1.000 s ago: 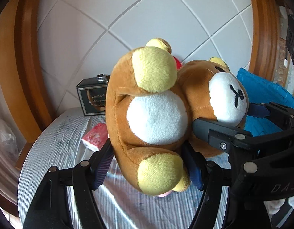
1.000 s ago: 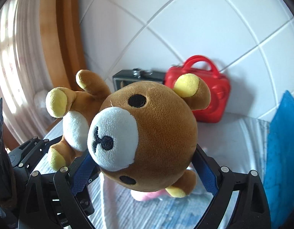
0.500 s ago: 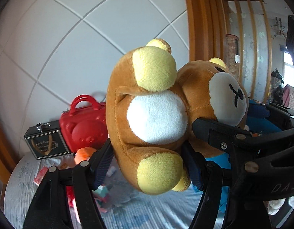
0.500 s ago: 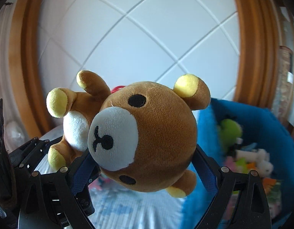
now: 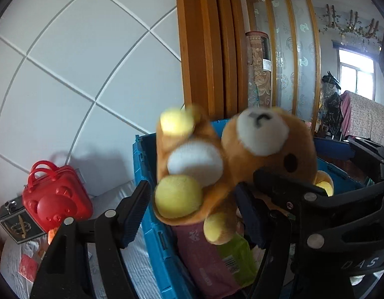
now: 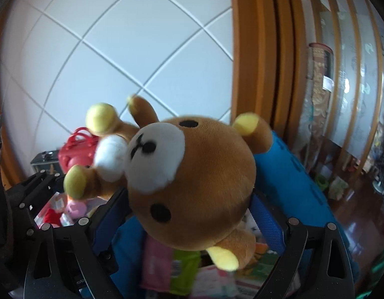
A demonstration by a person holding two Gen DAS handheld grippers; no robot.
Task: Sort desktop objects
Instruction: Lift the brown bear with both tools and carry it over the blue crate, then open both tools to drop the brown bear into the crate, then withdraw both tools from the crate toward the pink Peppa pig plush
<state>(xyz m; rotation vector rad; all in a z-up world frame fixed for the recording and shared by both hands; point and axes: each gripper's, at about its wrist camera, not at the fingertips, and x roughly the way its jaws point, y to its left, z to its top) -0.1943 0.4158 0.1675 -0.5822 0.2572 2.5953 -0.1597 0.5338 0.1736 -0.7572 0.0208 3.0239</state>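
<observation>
Fuzzy plush bear [image 6: 192, 174], glossy plastic bin [image 5: 152, 224]

Grey-clothed table [image 5: 139, 261], red case [image 5: 56, 199], blue crate [image 5: 152, 226]
</observation>
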